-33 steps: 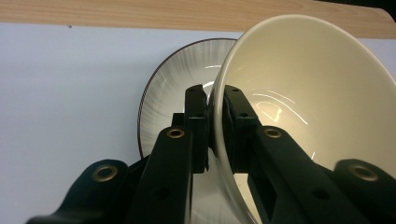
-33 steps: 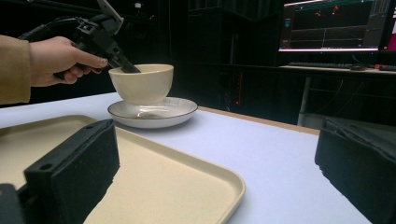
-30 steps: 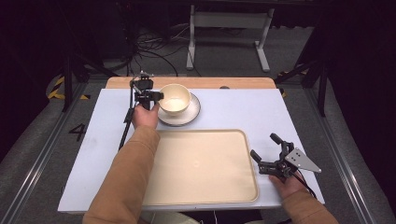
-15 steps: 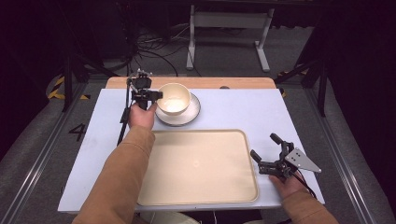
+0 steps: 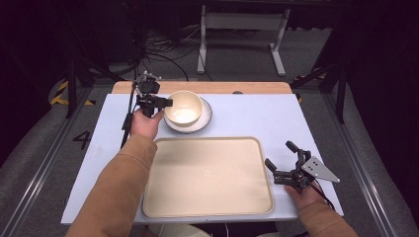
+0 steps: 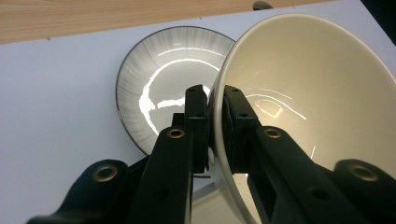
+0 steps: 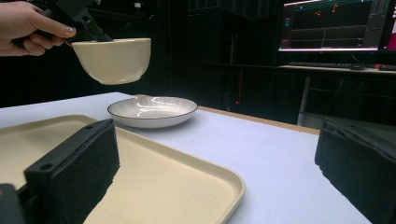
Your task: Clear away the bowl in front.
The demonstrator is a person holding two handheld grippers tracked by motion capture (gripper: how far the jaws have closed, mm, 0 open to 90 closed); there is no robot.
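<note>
My left gripper (image 5: 167, 102) is shut on the left rim of a cream bowl (image 5: 184, 108), one jaw inside the bowl (image 6: 317, 93) and one outside. The bowl (image 7: 114, 58) hangs in the air, slightly tilted, above a white plate with a dark rim (image 7: 152, 111) at the table's far middle. The plate (image 6: 159, 93) lies bare under it. My right gripper (image 5: 278, 153) stands open near the front right, just beside the right edge of a beige tray (image 5: 207, 177), with nothing between its pads (image 7: 74, 163).
The tray (image 7: 177, 186) holds nothing and takes up the front middle of the white table top (image 5: 257, 118). A wooden strip (image 5: 247, 87) runs along the far edge. Beyond it stand a metal frame (image 5: 237, 22) and floor cables.
The left gripper has risen with the bowl, lifting it off the plate. The right gripper has stayed where it was.
</note>
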